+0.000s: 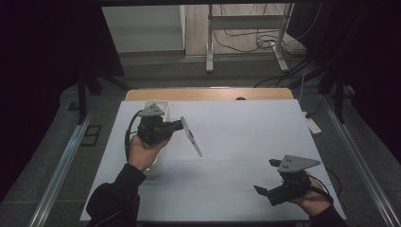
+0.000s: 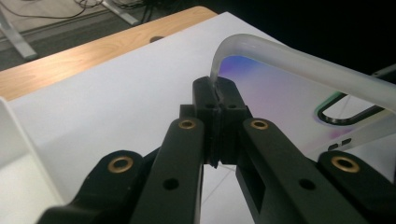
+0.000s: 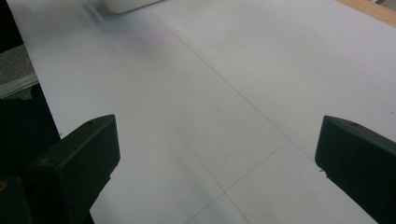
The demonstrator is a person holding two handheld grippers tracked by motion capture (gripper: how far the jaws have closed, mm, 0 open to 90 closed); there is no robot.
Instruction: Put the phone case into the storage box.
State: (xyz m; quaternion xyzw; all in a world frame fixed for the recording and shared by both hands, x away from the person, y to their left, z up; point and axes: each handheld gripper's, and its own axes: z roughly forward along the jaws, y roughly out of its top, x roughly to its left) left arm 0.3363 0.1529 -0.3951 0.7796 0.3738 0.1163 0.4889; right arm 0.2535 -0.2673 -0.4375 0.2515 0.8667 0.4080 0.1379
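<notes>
My left gripper point(image 1: 181, 125) is raised above the table's left half and shut on the edge of a thin translucent plastic plate point(image 1: 191, 137). The plate hangs tilted from the jaws, slanting down to the right. In the left gripper view the pads point(image 2: 217, 88) pinch the translucent plate point(image 2: 299, 88) near its rounded corner, and a slot-shaped handle hole point(image 2: 348, 109) shows farther along it. My right gripper point(image 1: 265, 176) hovers near the front right of the table, open with nothing between its jaws; in the right gripper view the right gripper point(image 3: 217, 154) looks over bare white table.
A tall white container point(image 1: 157, 105) stands under and behind my left hand, with its wall point(image 2: 14, 140) at the left of the left gripper view. A white sheet point(image 1: 246, 137) covers the table, and a wooden strip point(image 1: 208, 94) runs along the far edge. Cables and a metal frame point(image 1: 246, 33) lie beyond.
</notes>
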